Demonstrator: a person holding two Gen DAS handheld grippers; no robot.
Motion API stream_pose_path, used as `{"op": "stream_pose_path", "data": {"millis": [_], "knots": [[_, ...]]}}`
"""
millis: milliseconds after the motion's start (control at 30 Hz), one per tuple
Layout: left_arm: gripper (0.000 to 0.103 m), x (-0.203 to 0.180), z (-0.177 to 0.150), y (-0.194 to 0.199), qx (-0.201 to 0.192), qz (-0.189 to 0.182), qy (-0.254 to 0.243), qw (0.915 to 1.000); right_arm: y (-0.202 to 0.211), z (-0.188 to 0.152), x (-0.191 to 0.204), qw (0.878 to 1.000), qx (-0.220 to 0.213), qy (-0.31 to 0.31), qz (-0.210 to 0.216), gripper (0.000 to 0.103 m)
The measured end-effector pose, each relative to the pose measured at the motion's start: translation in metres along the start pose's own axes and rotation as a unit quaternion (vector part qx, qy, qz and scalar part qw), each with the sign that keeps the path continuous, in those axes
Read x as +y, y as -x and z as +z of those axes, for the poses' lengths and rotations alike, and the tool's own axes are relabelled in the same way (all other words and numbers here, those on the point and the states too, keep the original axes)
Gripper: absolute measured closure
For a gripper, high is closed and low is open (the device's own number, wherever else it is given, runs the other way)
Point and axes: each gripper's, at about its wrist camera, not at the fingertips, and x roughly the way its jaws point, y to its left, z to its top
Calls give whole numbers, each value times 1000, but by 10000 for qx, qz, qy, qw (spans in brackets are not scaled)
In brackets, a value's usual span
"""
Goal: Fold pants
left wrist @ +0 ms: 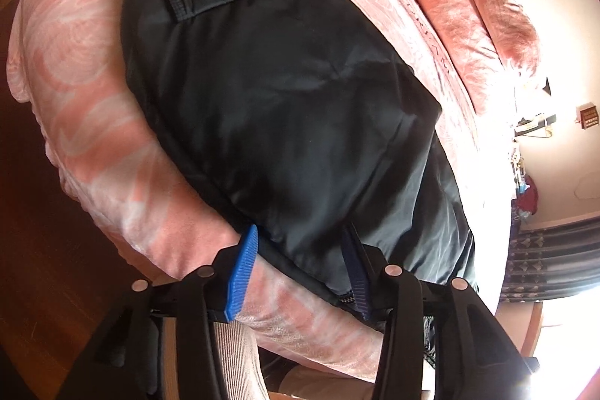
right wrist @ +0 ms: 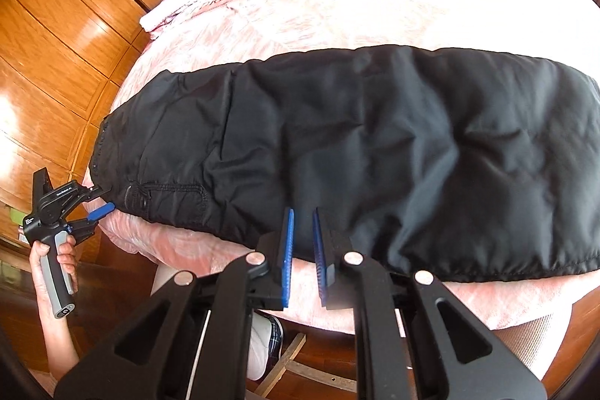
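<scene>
Black pants (right wrist: 356, 152) lie along the bed's (right wrist: 337, 10) near edge; my left gripper (left wrist: 300, 268) stands spread at the waistband, my right gripper (right wrist: 302, 257) slightly parted, empty.

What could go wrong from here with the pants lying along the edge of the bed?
1. The black pants lie right at the near edge of the bed; a tug could slide the slick fabric off.
2. The left claw is open astride the pants' end, next to a zipper; it may catch that or the pink blanket beneath.
3. The right claw stands slightly open with nothing between its pads, so it could pinch only the top layer.
</scene>
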Motion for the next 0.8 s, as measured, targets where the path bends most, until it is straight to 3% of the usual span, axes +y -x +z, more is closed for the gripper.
{"op": "stream_pose_path", "data": {"millis": [67, 367, 400, 467, 567, 800], "knots": [[58, 4, 3, -5, 85, -78, 54, 9999, -3, 2, 6, 10000, 29, 48, 29, 81], [57, 15, 14, -18, 106, -506, 573, 9970, -21, 8, 17, 9996, 146, 251, -32, 81], [59, 17, 13, -18, 66, -537, 700, 9961, -23, 9, 17, 9996, 161, 245, -48, 81], [82, 19, 10, -17, -31, -329, 753, 9966, -28, 8, 17, 9995, 202, 222, -77, 81], [96, 21, 1, -11, -284, -191, 766, 9965, -33, 6, 15, 9994, 271, 195, -89, 80], [100, 2, -26, 14, -929, 141, 226, 9953, -38, 3, 7, 9993, 345, 77, -74, 81]]}}
